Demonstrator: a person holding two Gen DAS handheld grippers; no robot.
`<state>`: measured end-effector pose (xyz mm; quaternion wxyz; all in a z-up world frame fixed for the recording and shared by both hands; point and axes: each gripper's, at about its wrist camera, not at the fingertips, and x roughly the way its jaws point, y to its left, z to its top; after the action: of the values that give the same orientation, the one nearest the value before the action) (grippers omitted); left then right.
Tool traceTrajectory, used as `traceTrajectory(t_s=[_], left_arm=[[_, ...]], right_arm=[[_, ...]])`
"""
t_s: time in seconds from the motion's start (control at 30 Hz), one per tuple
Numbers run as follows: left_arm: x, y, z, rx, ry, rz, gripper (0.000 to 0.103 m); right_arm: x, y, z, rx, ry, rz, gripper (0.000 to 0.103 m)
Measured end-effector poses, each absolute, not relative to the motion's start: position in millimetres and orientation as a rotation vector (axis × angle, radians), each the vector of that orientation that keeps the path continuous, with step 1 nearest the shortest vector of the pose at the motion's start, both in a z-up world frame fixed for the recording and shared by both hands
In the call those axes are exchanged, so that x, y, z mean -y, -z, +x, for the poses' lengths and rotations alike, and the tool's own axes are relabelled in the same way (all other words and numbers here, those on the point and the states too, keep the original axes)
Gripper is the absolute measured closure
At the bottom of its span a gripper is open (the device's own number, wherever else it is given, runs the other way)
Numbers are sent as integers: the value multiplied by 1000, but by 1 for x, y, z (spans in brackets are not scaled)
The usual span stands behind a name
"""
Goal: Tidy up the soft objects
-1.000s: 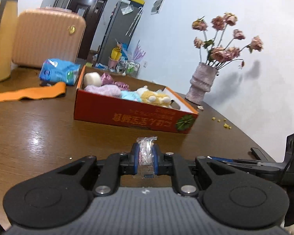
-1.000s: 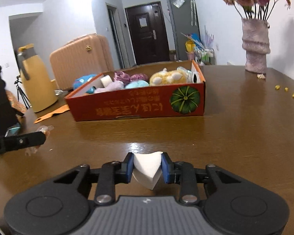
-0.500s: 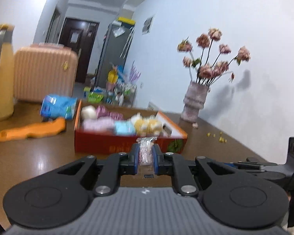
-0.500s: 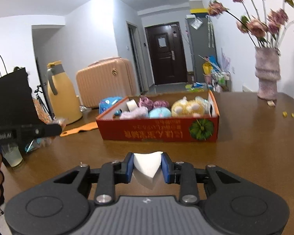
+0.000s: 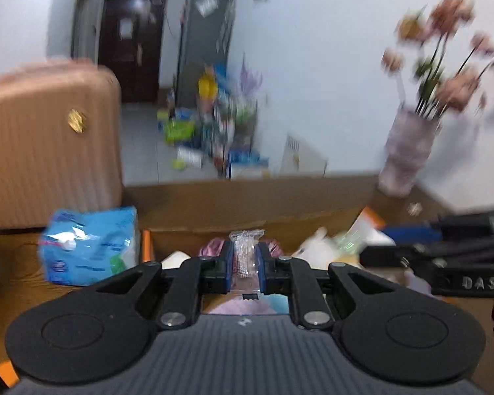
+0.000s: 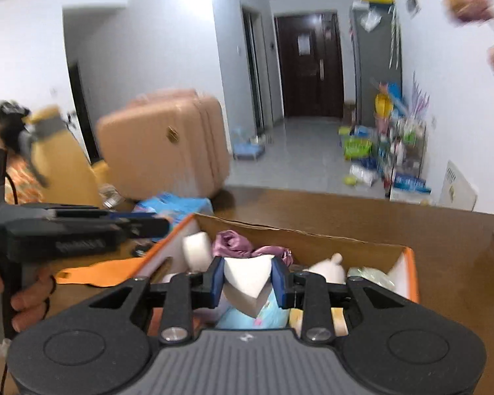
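My left gripper (image 5: 244,260) is shut on a small clear plastic packet (image 5: 245,250) and holds it above the open orange cardboard box (image 5: 146,247). My right gripper (image 6: 247,279) is shut on a white sponge wedge (image 6: 245,278), also above the box (image 6: 408,273). Inside the box lie a purple scrunchie (image 6: 233,242), a white foam block (image 6: 197,250), a light blue soft item (image 6: 257,316) and a white plush (image 6: 326,268). The right gripper shows at the right of the left wrist view (image 5: 444,256); the left gripper shows at the left of the right wrist view (image 6: 82,230).
A blue tissue pack (image 5: 89,247) lies left of the box. A peach suitcase (image 5: 49,144) and a yellow jug (image 6: 59,164) stand behind it. An orange shoehorn (image 6: 92,273) lies on the brown table (image 6: 345,217). A vase of dried flowers (image 5: 408,151) stands at the right.
Both grippers have moved forward and up, from low over the table in front of the box to above the box. Each still holds its item.
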<state>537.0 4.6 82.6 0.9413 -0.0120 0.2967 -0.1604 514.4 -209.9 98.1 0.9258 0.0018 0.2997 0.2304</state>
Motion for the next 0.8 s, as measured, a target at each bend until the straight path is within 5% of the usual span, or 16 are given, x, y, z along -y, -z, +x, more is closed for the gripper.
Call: traceTrajectory(t_s=[0.17, 0.37, 0.43, 0.8], left_arm=[[15, -35, 591, -771, 292, 64, 86], [8, -33, 588, -748, 315, 46, 49], [2, -38, 584, -738, 307, 28, 47], [-34, -100, 517, -641, 238, 15, 40]], right_arm=[[182, -53, 598, -744, -383, -61, 70], [174, -18, 629, -850, -374, -26, 50], [180, -23, 628, -827, -375, 11, 42], [220, -89, 559, -710, -331, 0, 34]])
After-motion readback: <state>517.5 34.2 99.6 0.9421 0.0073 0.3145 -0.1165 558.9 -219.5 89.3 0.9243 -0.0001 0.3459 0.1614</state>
